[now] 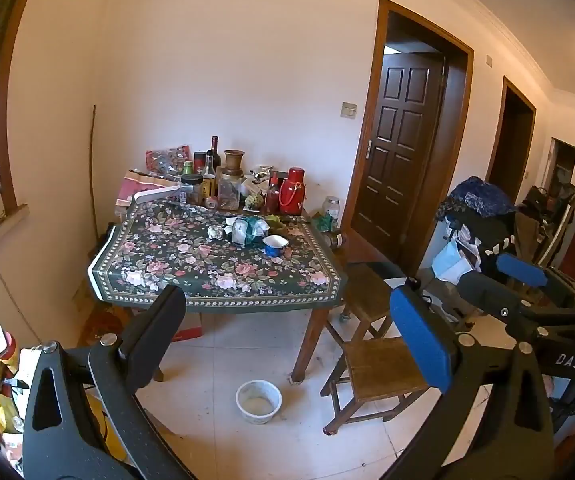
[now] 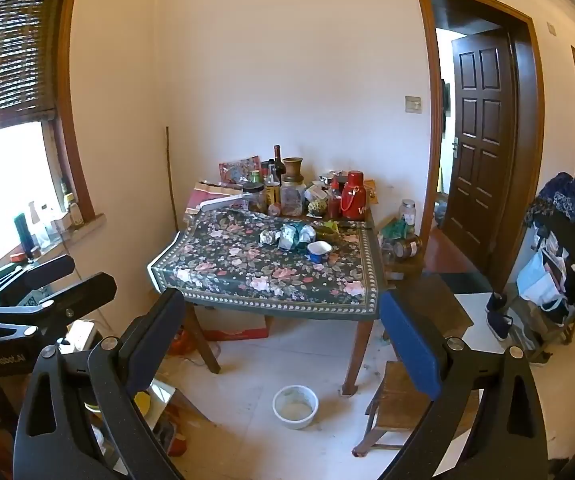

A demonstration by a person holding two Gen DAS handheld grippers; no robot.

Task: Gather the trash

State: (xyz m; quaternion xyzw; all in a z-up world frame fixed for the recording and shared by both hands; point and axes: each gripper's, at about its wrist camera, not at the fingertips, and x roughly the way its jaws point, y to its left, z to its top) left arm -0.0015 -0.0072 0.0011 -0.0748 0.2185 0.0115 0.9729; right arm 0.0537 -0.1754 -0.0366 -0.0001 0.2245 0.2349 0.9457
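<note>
The table [image 1: 215, 268], under a dark floral cloth, filled the middle of both views, standing against the pale back wall with its near edge facing the cameras. Along its far edge crowded the containers: a red thermos [image 1: 292, 191], a dark wine bottle [image 1: 215, 152], a brown vase [image 1: 233, 161] set on a glass jar [image 1: 229, 192] with dark contents I could not identify, and a dark-lidded jar [image 1: 192, 189] to their left. Right of the table's centre lay the trash: a cluster of crumpled wrappers and paper [image 1: 247, 230], and just to its lower right a blue cup [image 1: 275, 245] with a white inside, its contents not discernible. The near half of the cloth lay bare.

On the tiled floor below the table's near right leg sat a white bowl [image 1: 258, 401], open-topped, holding a thin pale residue. Two wooden stools [image 1: 379, 368] stood at the lower right, close to that table corner. The tiles between the bowl and the cameras were open floor. Clutter lined the lower left under the window, and a rack heaped with clothes [image 1: 483, 216] bounded the right.

The left gripper [image 1: 287, 340] was spread wide with nothing between its fingers, well short of the table. The right gripper [image 2: 283, 344] was likewise spread wide and empty, framing the table's near edge.
</note>
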